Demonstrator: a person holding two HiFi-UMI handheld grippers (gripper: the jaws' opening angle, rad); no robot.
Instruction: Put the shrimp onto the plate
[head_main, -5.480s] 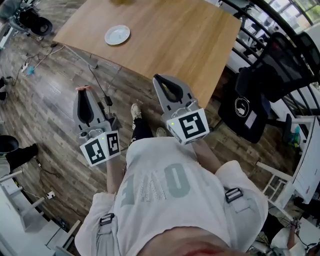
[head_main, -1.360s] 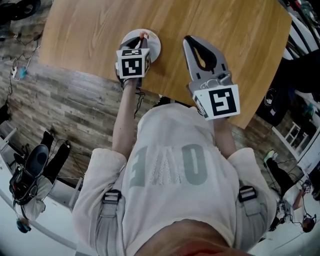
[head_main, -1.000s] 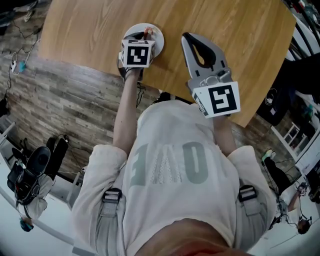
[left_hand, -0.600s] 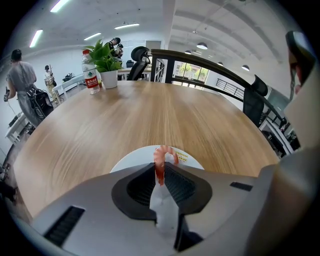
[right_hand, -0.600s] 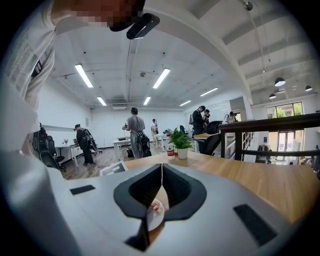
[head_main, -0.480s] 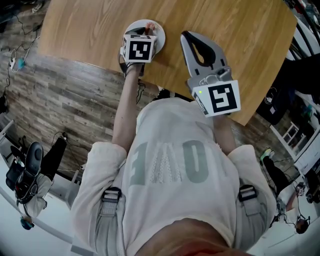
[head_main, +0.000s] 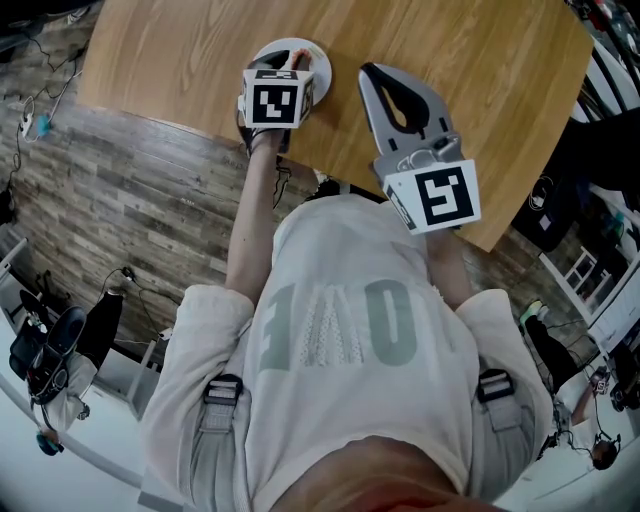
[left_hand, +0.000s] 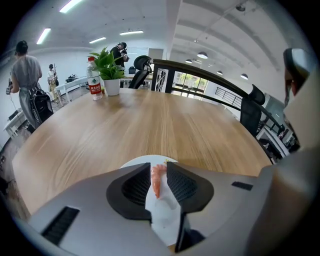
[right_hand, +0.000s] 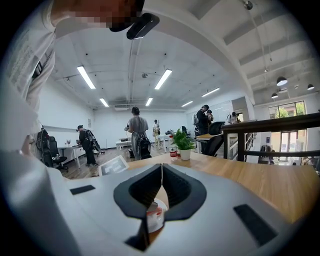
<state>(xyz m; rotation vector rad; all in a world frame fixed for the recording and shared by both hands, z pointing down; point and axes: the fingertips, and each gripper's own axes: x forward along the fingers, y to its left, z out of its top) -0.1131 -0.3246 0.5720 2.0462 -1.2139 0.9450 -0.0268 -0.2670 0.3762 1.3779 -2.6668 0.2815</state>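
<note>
Shrimp (left_hand: 156, 180) in left tongs (left_hand: 159, 167) above plate (left_hand: 134, 162)

Orange-pink shrimp (left_hand: 156, 177), white plate (left_hand: 138, 160), light wood-grain table (left_hand: 150, 120), grey left gripper (left_hand: 159, 167)

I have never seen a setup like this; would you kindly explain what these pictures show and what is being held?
There is no robot here. A person wears a head camera looking down and holds a pair of tongs in each hand. The other two pictures come from cameras riding on those tongs. The left tongs pinch a pink shrimp over a white plate on the wooden table. The right tongs are closed on nothing, to the plate's right. A potted plant and a bottle stand at the table's far end.
</note>
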